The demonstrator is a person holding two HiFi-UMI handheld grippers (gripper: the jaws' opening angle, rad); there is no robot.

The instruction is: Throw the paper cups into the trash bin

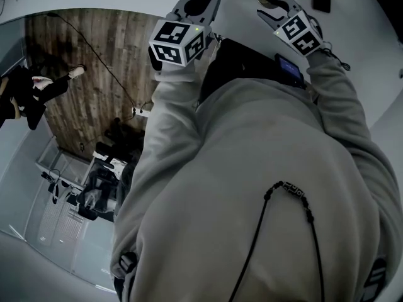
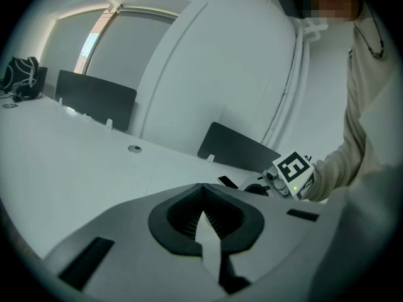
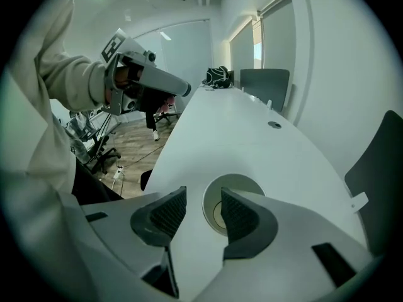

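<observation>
While spread wide, holds nothing at the right gripper. Frames 1 cup between the jaws: upright, mouth up, on the white table, near its edge, right pad overlapping the rim. Cannot tell about contact. At the left gripper, meets tip to tip, empty, above the table, left of the right gripper. Shows wood floor past the table's left edge.
</observation>
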